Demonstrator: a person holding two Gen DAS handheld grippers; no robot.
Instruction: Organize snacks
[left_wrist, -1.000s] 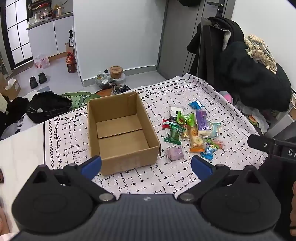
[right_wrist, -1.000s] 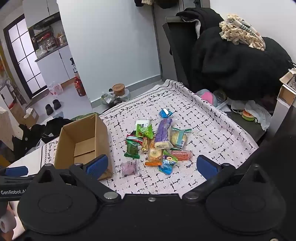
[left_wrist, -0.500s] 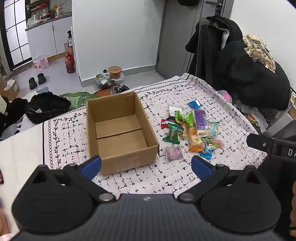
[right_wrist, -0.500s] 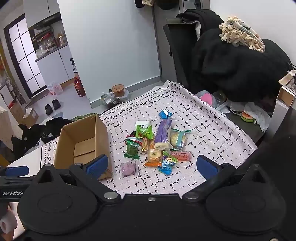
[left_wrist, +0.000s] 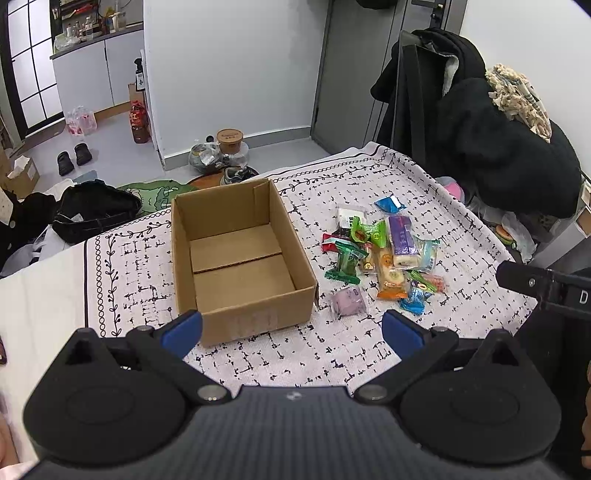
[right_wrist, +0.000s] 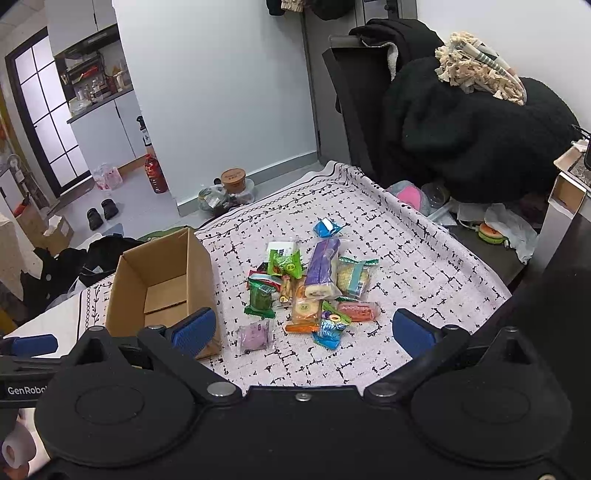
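An empty open cardboard box stands on the patterned tablecloth. To its right lies a pile of wrapped snacks, with a purple packet nearest me, a long purple bar and a blue packet at the far end. My left gripper is open and empty, held above the near table edge in front of the box. My right gripper is open and empty, held above the near side of the pile.
The table has a drop at its far and right edges. A black chair heaped with dark coats stands at the right. Bags, shoes and bottles lie on the floor beyond the table.
Both grippers have drifted slightly; the views shift a little and the snacks and box stay where they were. Both jaws stay open.
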